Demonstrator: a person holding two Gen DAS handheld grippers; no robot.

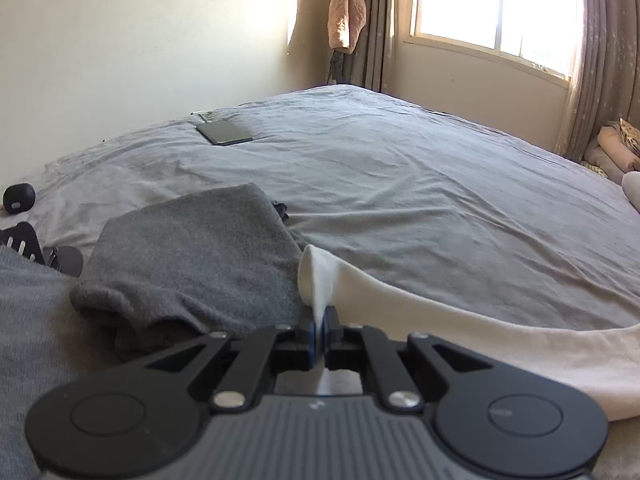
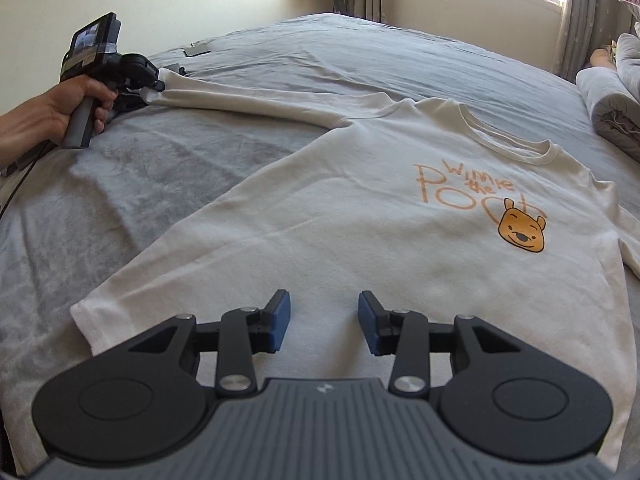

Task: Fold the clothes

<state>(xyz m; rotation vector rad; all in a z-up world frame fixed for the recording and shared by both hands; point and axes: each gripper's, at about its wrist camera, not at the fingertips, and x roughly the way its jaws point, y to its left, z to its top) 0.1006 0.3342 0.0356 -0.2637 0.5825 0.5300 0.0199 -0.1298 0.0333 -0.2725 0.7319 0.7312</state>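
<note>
Cream T-shirt, spread face-up on a grey-sheeted bed; fold in hand.

Left gripper [image 1: 319,326]: pads pressed together, pinching the sleeve cuff [image 1: 316,280]. Right gripper [image 2: 324,322]: jaws spread, empty, above the T-shirt [image 2: 320,216] near its hem. Garment lies toward the bed [image 1: 400,168] near edge; judged light, limp, unslippery; best taken at hem corners and shoulders. Print reads "Winnie the Pooh" [image 2: 476,192], with bear face. Folded grey garment [image 1: 192,264] beside cuff.

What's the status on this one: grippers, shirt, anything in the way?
Left gripper shut on sleeve. Right gripper open over white shirt, spread flat. Folded grey garment beside sleeve.
</note>
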